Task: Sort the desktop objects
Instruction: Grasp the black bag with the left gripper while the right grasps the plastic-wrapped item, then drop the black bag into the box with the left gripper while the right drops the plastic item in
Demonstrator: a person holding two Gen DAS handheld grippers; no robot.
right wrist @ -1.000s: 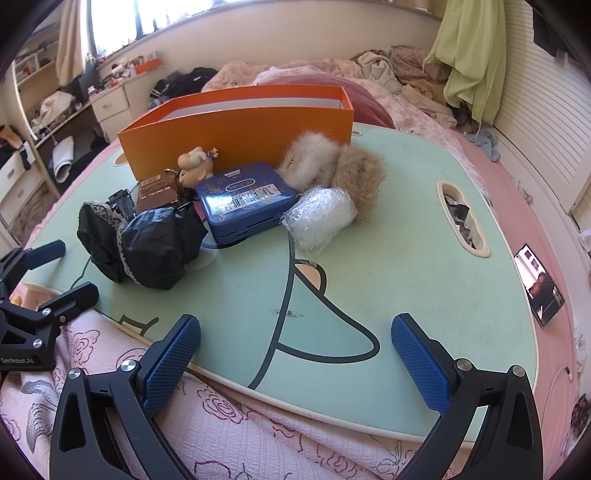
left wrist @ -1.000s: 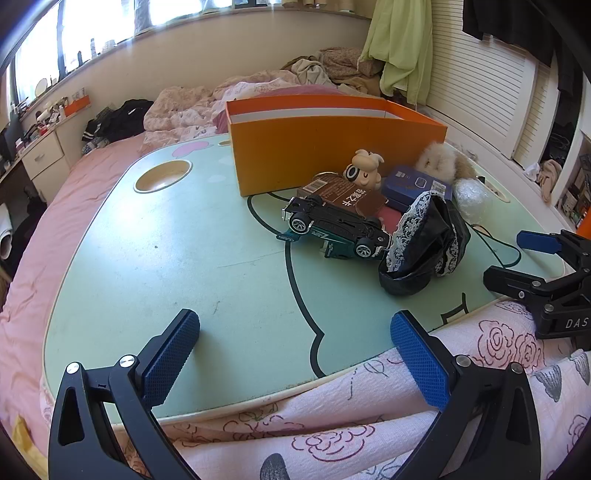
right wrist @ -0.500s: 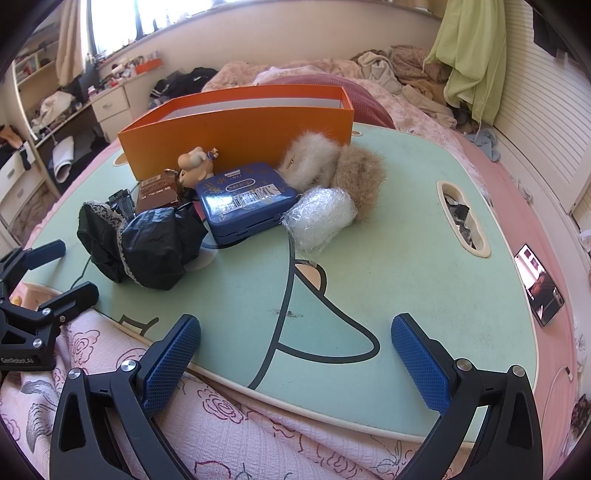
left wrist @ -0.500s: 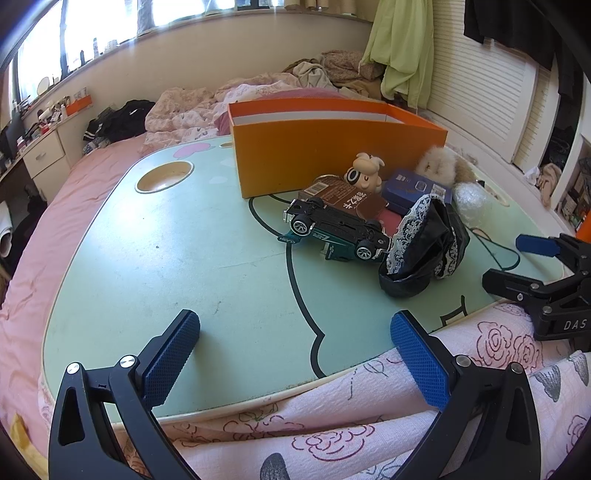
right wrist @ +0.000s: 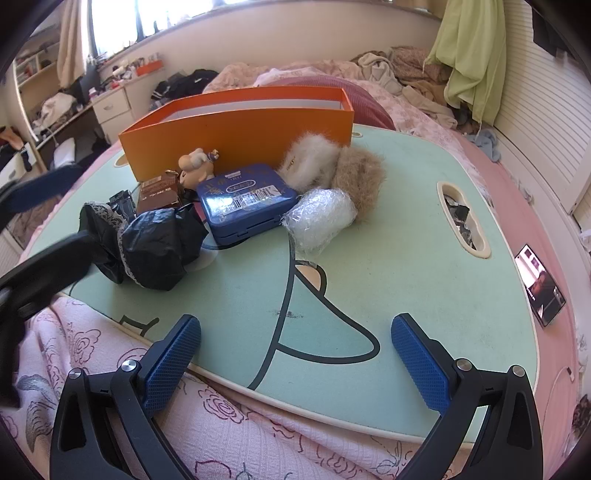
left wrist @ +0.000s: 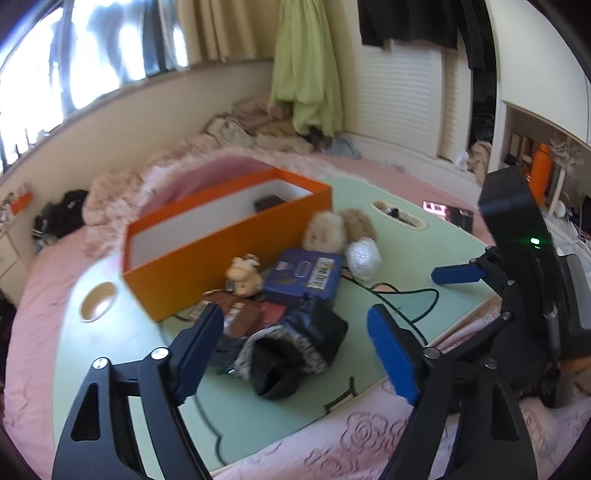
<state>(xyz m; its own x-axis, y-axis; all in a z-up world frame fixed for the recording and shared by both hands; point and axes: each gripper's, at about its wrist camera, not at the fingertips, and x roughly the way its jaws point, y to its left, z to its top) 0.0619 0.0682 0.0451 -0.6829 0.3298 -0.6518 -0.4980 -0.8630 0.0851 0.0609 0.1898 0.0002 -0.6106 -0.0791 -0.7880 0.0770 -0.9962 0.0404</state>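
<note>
Your left gripper (left wrist: 295,350) is closing, nothing pinched, over the black pouch (left wrist: 295,350); your right gripper (right wrist: 295,362) gapes empty nearer you.

Bedroom, bright daylight through wide window (right wrist: 122,18) along back wall. Beige curtain (left wrist: 218,29) beside it. Light green cloth (right wrist: 469,55) hanging by white slatted closet doors (right wrist: 546,122) on the right. Bed with pink sheet (left wrist: 33,295), rumpled bedding and clothes pile (right wrist: 399,70) at the far end. White drawer unit (right wrist: 110,107) and cluttered shelves (right wrist: 33,70) on the left. Pink rose-print quilt (right wrist: 240,435) in foreground. Black garments (left wrist: 402,22) hung up top right, shelf nook with orange bottle (left wrist: 540,173).
</note>
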